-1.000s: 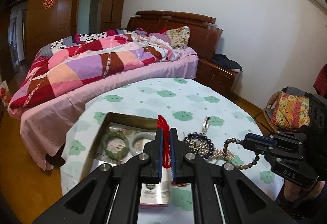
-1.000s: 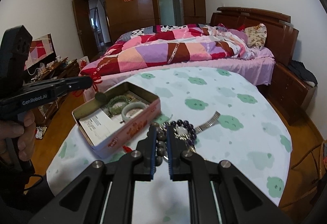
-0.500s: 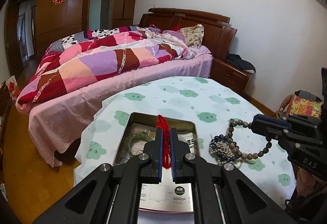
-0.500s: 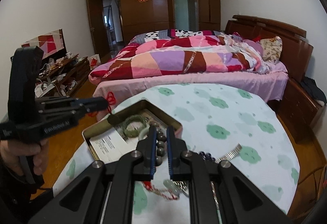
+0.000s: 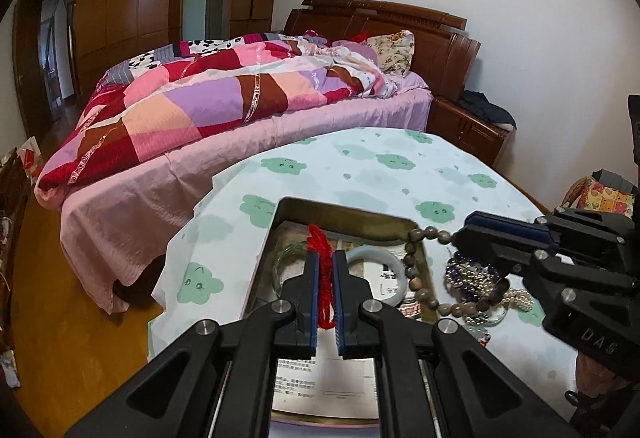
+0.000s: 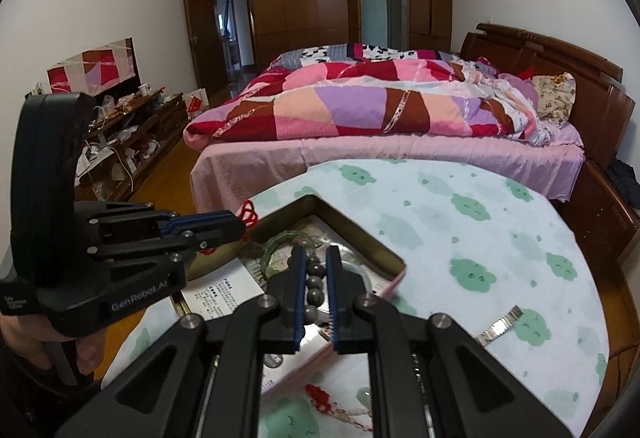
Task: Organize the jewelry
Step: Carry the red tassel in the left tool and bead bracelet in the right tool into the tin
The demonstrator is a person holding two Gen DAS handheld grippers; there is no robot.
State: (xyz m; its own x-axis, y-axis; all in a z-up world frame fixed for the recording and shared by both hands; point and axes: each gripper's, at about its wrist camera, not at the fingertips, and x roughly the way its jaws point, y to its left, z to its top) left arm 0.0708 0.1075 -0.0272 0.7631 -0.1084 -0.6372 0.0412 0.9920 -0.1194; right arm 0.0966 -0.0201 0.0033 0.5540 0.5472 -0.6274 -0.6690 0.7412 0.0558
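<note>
My left gripper (image 5: 325,258) is shut on a red cord (image 5: 322,274) above the open tin box (image 5: 344,209). In the box lie a green bangle (image 5: 286,258), a pale bangle (image 5: 376,260) and printed papers (image 5: 324,378). My right gripper (image 6: 316,258) is shut on a brown bead bracelet (image 6: 314,284) over the box's near side; the bracelet's loop (image 5: 416,278) hangs across the box's right rim. In the right wrist view the left gripper (image 6: 236,224) reaches in from the left with the red cord (image 6: 249,214) at its tip.
A heap of dark and pearl beads (image 5: 476,278) lies right of the box. A metal watch band (image 6: 500,326) and a red-corded pendant (image 6: 324,402) lie on the cloud-print tablecloth (image 6: 480,222). A bed (image 6: 380,134) stands beyond the table; a cluttered shelf (image 6: 120,142) at left.
Both grippers have moved left over the tin box, each still holding its piece. The bead bracelet has lifted off the bead heap and now hangs over the box's rim.
</note>
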